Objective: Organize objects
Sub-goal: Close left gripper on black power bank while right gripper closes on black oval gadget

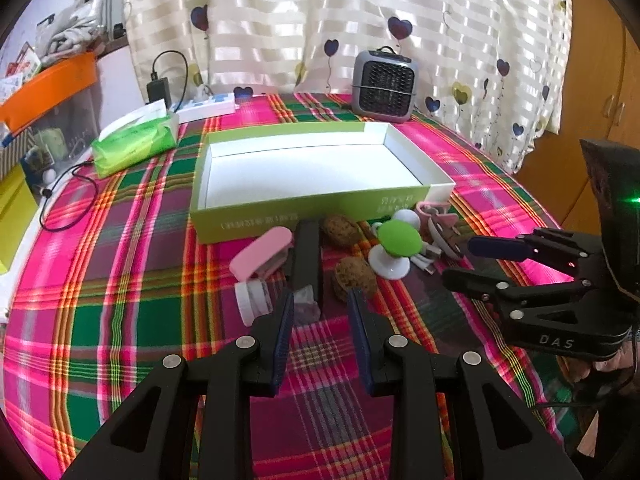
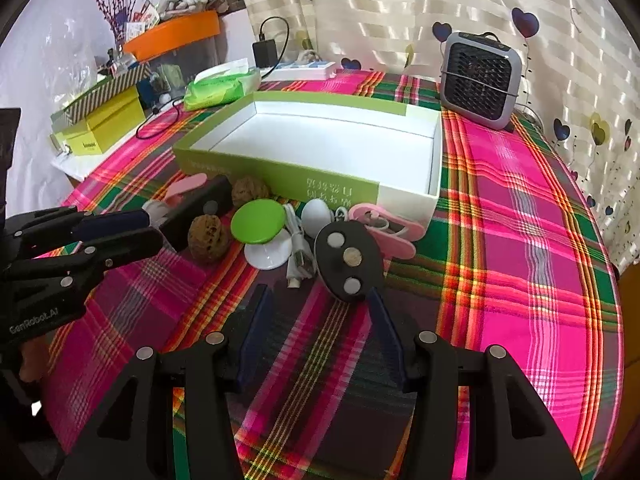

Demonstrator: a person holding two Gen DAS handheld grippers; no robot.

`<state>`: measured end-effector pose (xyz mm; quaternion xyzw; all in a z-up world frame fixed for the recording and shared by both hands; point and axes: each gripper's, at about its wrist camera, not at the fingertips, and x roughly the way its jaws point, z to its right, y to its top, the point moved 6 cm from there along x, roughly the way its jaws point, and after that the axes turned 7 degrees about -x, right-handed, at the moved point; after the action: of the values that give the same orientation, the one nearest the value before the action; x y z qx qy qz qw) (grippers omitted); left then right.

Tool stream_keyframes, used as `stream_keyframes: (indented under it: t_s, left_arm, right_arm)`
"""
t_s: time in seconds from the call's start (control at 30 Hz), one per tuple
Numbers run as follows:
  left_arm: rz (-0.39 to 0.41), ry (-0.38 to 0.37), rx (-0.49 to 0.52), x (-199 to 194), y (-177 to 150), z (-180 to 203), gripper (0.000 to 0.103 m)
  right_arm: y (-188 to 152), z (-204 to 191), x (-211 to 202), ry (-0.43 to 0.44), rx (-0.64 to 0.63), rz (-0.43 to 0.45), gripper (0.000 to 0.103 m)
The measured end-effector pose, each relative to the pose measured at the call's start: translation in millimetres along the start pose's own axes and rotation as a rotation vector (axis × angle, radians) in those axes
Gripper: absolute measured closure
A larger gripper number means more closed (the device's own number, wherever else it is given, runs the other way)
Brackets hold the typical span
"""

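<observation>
The left claw (image 1: 320, 300) hangs with its blue pads apart and nothing between them, just short of the clutter in front of the green box (image 1: 280, 216). The right claw (image 2: 316, 304) is likewise spread and empty; its body reads "DAS" in the left view, while the left one reads "GenRobot.AI" in the right view.

The green box lies open and white inside, its long axis across the surface (image 2: 520, 240); the print on its front wall is too small to read.

Before the box lie a black bar (image 1: 307, 256) pointing toward it, two walnuts (image 1: 354, 280), a pink clip (image 1: 262, 258) and a green-topped holder (image 1: 396, 240).

Only the right view shows the black oval piece (image 2: 348, 260) with three round dots; only the left view shows the white cap (image 1: 252, 300).

Behind the box stands a grey heater (image 2: 480, 80).
</observation>
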<state>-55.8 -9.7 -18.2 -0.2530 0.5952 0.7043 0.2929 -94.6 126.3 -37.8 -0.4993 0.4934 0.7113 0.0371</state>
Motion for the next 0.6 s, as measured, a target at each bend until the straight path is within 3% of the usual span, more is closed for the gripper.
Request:
stream_keyframes:
  t_s: [0.27, 0.6]
  left_arm:
    - [-0.017, 0.003, 0.003, 16, 8, -3, 0.077]
    - [-0.028, 0.013, -0.008, 27, 16, -6, 0.077]
  right_arm:
    - [5, 15, 7, -0.006, 0.043, -0.006, 0.052]
    - [13, 13, 17, 0.010, 0.001, -0.013, 0.052]
